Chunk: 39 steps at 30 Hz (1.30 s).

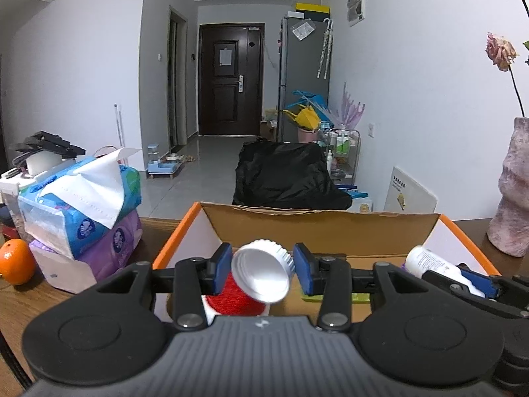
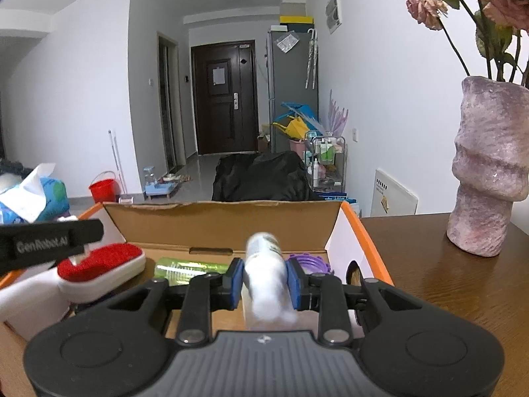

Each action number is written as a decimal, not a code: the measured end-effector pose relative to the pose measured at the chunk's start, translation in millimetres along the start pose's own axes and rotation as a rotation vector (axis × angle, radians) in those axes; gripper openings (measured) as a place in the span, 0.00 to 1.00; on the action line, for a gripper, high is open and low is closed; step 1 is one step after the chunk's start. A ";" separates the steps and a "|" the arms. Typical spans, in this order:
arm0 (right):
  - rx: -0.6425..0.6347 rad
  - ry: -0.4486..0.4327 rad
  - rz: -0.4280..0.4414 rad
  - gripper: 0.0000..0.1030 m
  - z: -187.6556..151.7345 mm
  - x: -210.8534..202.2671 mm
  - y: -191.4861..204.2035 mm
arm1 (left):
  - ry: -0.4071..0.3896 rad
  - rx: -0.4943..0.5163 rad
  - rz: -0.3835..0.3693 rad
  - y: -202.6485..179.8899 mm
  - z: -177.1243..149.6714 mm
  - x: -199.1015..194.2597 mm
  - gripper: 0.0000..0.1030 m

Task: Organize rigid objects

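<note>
An open cardboard box with orange edges (image 1: 330, 228) (image 2: 224, 221) sits on the wooden table. My left gripper (image 1: 261, 269) is over it, its blue pads on either side of a white ribbed cap (image 1: 261, 271); whether the pads touch it is unclear. Below is a red-topped white brush (image 1: 236, 299) (image 2: 99, 266). My right gripper (image 2: 264, 279) is shut on a white bottle (image 2: 264, 274) (image 1: 433, 263) above the box. A green item (image 2: 191, 269) and a purple ring (image 2: 309, 263) lie inside.
Tissue packs (image 1: 79, 205) and an orange (image 1: 16, 261) stand left of the box. A pink vase with dried roses (image 2: 489, 172) (image 1: 514, 195) stands right on the table (image 2: 446, 281).
</note>
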State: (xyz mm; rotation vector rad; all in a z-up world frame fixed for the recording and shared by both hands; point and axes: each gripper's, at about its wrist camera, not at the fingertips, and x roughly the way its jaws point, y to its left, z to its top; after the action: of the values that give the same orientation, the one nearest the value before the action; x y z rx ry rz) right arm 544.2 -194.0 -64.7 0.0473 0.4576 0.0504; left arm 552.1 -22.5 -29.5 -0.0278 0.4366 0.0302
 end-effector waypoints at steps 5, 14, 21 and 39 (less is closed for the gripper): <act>0.022 -0.014 -0.028 0.72 0.7 -3.6 -7.2 | -0.008 -0.038 0.025 9.8 2.2 -2.2 0.86; 0.036 -0.053 -0.058 1.00 -0.3 -10.3 -11.5 | -0.025 -0.065 0.033 19.0 3.4 -6.5 1.00; 0.030 -0.059 -0.065 1.00 -1.4 -11.1 -13.0 | -0.031 -0.063 0.035 18.6 3.5 -8.9 1.00; -0.003 -0.087 -0.059 1.00 -6.3 -57.3 -17.8 | -0.114 -0.074 0.044 26.2 1.6 -71.3 1.00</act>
State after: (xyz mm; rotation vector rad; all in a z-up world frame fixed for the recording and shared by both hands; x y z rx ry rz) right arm 490.8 -214.9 -46.2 0.0330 0.3715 -0.0086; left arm 487.2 2.1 1.6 -0.0887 0.3220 0.0907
